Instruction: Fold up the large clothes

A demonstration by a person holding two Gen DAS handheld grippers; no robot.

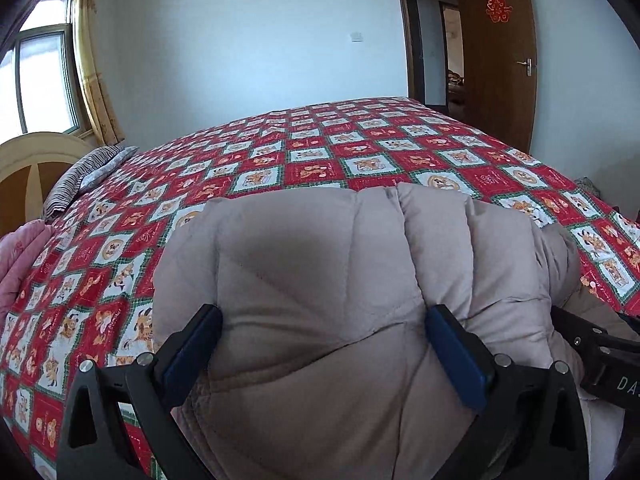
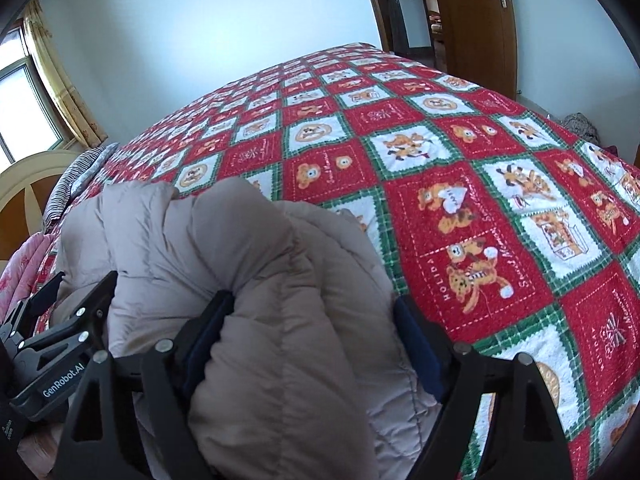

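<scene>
A puffy beige quilted jacket [image 1: 332,264] lies bunched on the bed with the red, white and green patchwork bedspread [image 1: 312,160]. My left gripper [image 1: 324,320] has its jaws wide apart, with a thick fold of the jacket bulging between the blue pads [image 1: 456,356]. My right gripper [image 2: 316,308] also stands wide, its fingers [image 2: 416,344] pressed against both sides of a padded roll of the jacket [image 2: 280,280]. The left gripper shows at the left edge of the right wrist view [image 2: 60,304]; the right gripper's body shows at the right edge of the left wrist view [image 1: 600,344].
A striped pillow [image 1: 84,176] and a wooden headboard [image 1: 36,164] are at the far left. A pink quilt [image 1: 20,264] lies at the left bed edge. A window with a yellow curtain [image 1: 92,64] is behind. A brown door [image 1: 496,60] stands open at the far right.
</scene>
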